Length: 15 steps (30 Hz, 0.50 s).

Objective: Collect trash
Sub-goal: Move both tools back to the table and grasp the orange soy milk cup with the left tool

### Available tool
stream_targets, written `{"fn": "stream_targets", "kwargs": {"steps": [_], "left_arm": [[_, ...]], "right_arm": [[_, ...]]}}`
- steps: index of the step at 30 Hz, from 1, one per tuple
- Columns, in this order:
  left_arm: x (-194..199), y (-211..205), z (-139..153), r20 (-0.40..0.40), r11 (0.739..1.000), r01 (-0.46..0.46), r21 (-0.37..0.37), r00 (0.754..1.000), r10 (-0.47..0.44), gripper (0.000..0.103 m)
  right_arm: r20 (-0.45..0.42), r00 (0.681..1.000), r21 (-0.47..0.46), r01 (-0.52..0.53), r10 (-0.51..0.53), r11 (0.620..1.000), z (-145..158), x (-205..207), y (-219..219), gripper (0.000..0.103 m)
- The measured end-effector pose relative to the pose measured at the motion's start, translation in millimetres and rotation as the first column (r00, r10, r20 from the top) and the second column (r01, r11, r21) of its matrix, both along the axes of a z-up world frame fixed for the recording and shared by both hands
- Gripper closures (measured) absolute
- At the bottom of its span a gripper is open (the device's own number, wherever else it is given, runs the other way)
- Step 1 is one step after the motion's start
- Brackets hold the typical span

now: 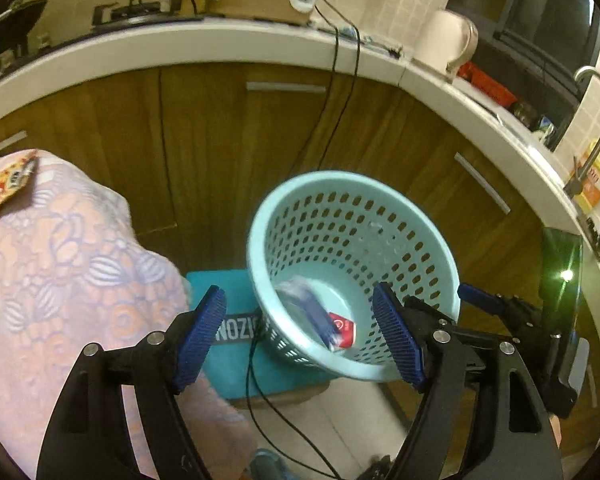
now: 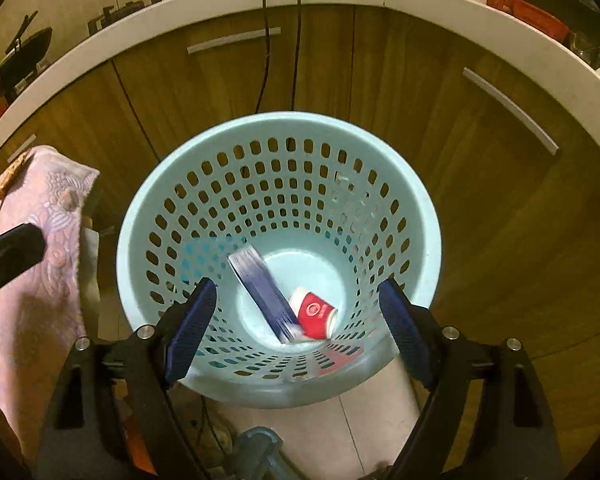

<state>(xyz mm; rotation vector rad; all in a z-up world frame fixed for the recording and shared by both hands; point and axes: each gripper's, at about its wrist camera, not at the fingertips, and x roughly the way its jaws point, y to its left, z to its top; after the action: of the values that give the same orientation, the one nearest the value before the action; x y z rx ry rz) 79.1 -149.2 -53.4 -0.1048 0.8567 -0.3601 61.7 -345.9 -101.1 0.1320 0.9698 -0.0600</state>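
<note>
Two pieces of trash, a blue box [image 2: 265, 295] and a red paper cup [image 2: 313, 313], lay at the bottom of our basket [image 2: 396, 184], mid-frame. Both the left gripper [image 1: 300, 336] and right gripper [image 2: 300, 332] hung spread wide and empty above it. We judged the wrapper [image 1: 8, 184], upper left on the cloth [image 1: 60, 264], next; its edge was cut off and blurred.

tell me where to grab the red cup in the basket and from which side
Grip the red cup across its side wall, near the middle, coming straight down through the open top of the basket. It lies on its side on the basket floor, mouth toward the lower right, with the blue packet against its left, so probably set the jaws across its width, clear of the packet.
</note>
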Motion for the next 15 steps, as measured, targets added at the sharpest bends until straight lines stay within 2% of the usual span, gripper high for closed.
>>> {"fn": "stream_targets", "kwargs": {"steps": [7,11,15], "left_arm": [[-23.5,33.1,23.8,0.053,0.998,-0.044,-0.049,0.998,0.047,0.029],[-40.7,56.6,40.1,0.102,0.994,-0.086,-0.060,0.991,0.092,0.029],[-60.2,90.9,55.6,0.153,0.985,-0.153,-0.074,0.975,0.162,0.029]], "right_arm": [[0.045,0.999,0.024,-0.005,0.003,1.000,20.4,-7.0,10.8,0.022],[0.112,0.993,0.024,-0.050,0.047,0.998,40.5,-13.3,33.5,0.022],[0.202,0.972,0.036,-0.128,0.118,0.991,64.8,-23.4,68.5,0.022]]}}
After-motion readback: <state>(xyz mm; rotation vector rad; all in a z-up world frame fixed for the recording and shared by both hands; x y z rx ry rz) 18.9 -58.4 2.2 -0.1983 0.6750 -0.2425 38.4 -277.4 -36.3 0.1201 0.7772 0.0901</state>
